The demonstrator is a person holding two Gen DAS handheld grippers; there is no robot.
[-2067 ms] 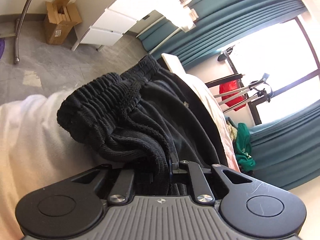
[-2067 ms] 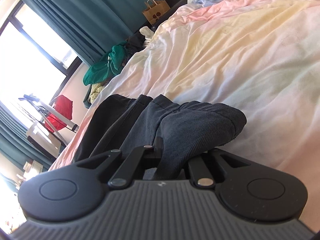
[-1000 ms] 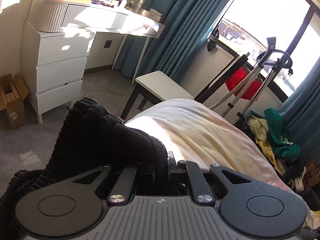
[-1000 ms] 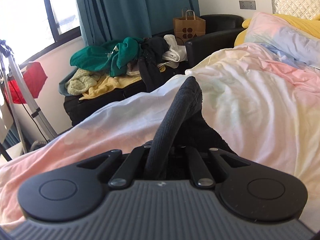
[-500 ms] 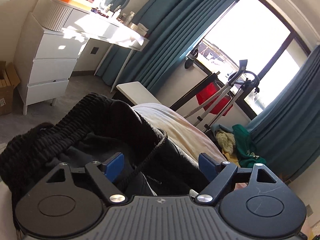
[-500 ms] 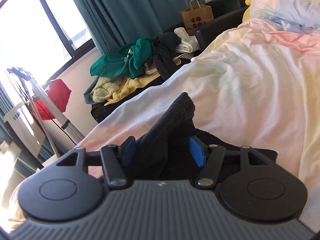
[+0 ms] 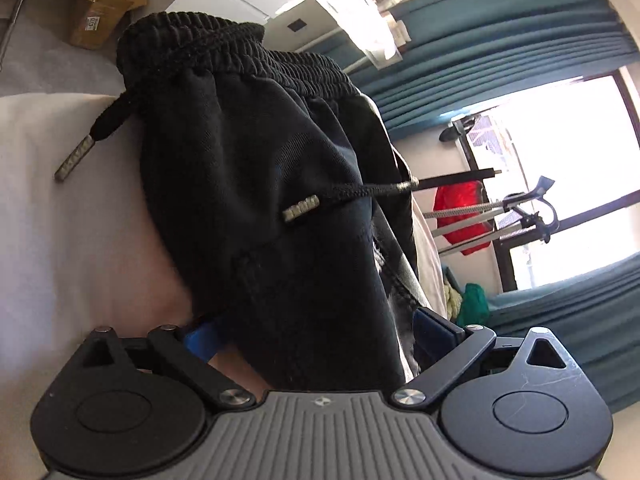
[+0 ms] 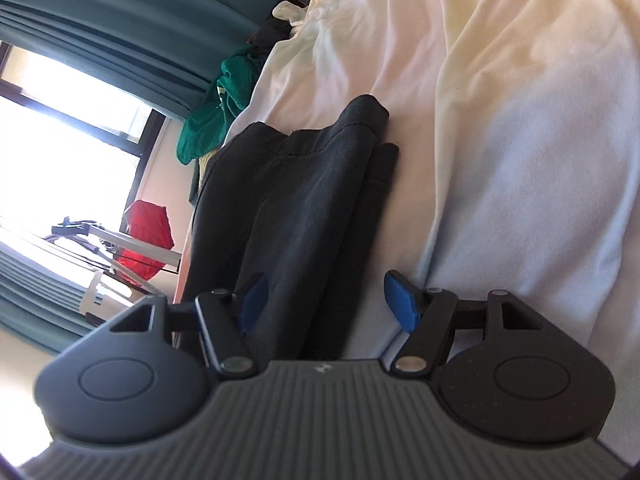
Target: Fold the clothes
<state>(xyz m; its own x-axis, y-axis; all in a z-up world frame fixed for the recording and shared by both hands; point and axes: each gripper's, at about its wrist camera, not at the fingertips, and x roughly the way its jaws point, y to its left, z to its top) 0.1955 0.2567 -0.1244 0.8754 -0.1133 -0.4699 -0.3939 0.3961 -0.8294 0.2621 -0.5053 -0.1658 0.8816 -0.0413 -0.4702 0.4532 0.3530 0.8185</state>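
Pastel rumpled bedsheet [image 8: 520, 128] carries black drawstring sweatpants [image 7: 280, 200], doubled over. Left gripper [image 7: 320, 328] at the waistband end and right gripper [image 8: 320, 296] at the leg hems both gape wide, holding nothing. First fold looks done; further folds probably remain.

Black drawstring trousers [image 7: 288, 208], seemingly folded, on bed

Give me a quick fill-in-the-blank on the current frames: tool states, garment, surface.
1. Both the left tool and the right tool have their jaws ____.
2. The black pants lie on a ____.
3. The elastic waistband shows in the ____ wrist view.
4. The pads on the tool fingers are coloured ____.

Missing words: open; bed; left; blue
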